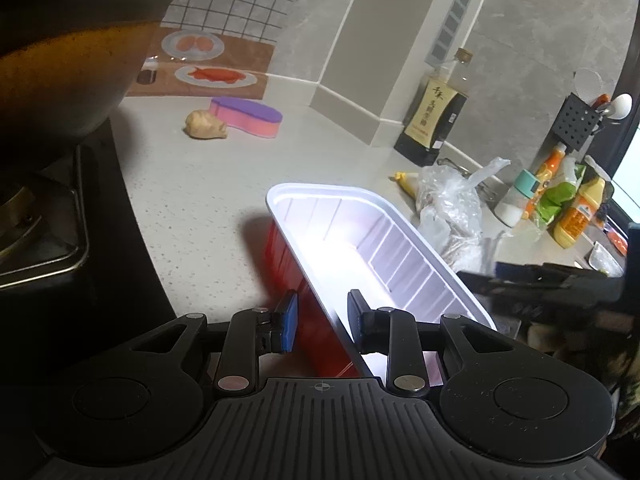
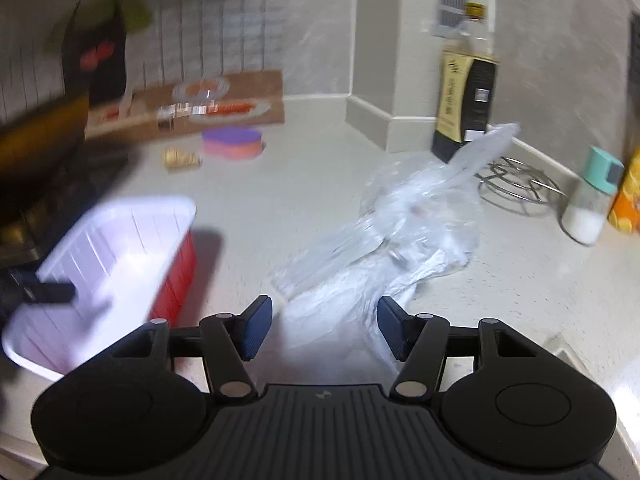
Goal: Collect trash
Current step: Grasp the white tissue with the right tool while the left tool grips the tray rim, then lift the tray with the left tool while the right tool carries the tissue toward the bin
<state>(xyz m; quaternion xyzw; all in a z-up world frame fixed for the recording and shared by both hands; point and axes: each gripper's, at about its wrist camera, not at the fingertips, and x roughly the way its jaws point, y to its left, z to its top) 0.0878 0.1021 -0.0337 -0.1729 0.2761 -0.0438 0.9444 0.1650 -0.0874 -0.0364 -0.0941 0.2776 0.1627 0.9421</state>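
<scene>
So far the red tub (image 1: 352, 256) sits empty on the worktop (image 1: 208, 184), its near wall pinched between the fingers of the left gripper (image 1: 322, 324). To its right the crumpled plastic bag (image 2: 400, 240) lies loose, with the right gripper (image 2: 325, 328) spread wide just short of it. By my reading, collecting has barely begun.

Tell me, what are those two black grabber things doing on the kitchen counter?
A person is tidying up trash. The left hand-held gripper straddles the near wall of a red tub with a white inside, one pad on each side; whether it is pinching yet is unclear. The right hand-held gripper is open, pointing at a crumpled clear plastic bag lying on the counter. The tub looks empty.
</scene>
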